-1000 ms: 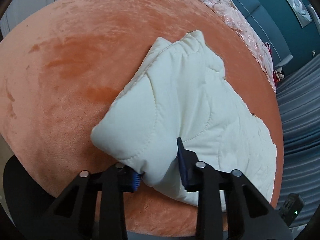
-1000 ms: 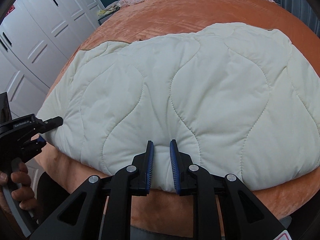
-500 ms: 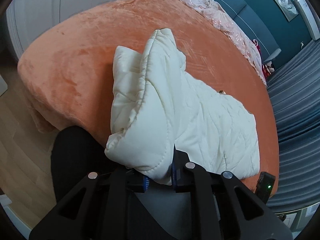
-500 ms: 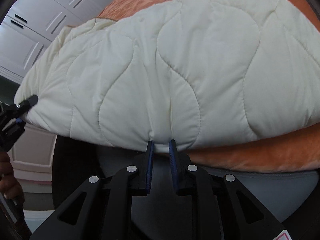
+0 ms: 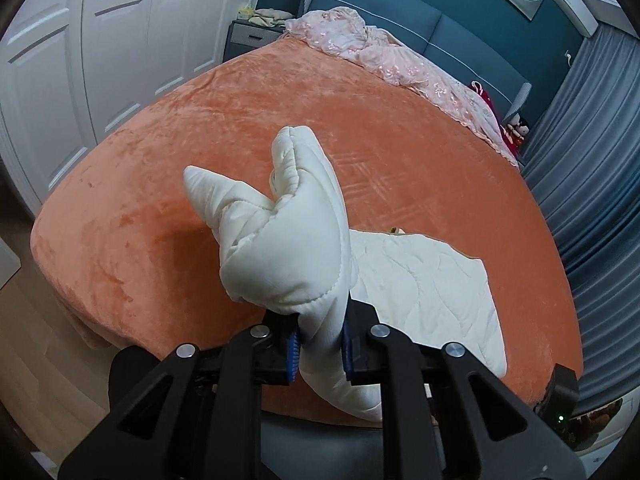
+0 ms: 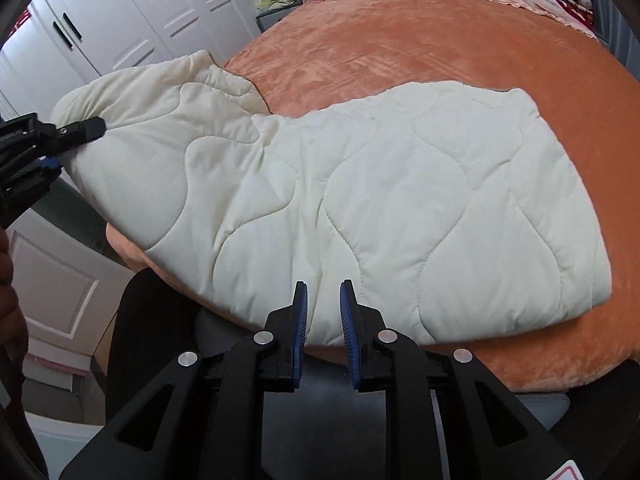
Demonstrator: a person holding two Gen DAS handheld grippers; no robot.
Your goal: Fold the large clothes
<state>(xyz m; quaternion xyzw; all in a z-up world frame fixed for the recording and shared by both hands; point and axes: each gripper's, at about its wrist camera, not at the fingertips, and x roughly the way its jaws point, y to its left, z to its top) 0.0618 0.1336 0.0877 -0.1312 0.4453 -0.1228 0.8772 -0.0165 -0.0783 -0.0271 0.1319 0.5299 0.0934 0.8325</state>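
A cream quilted jacket [image 6: 400,208] lies at the near edge of the orange bed [image 6: 400,44]. My left gripper [image 5: 319,350] is shut on the jacket's left end [image 5: 288,240] and holds it lifted off the bed, so the end stands up in a bunched fold. The left gripper also shows in the right wrist view [image 6: 60,140], clamped on that raised end. My right gripper [image 6: 323,320] is shut on the jacket's near hem, which is pinched between the blue pads [image 6: 301,320]. The jacket's right part rests flat on the bed.
A pink embroidered cover [image 5: 392,60] lies along the far side of the bed by the blue headboard [image 5: 460,28]. White wardrobe doors [image 5: 100,40] stand to the left. Grey curtains [image 5: 592,168] hang at the right. Wooden floor [image 5: 36,344] shows at the lower left.
My left gripper has lifted its end of the jacket higher and pulled back, so the end now stands upright. My right gripper has drawn back with the hem in it.
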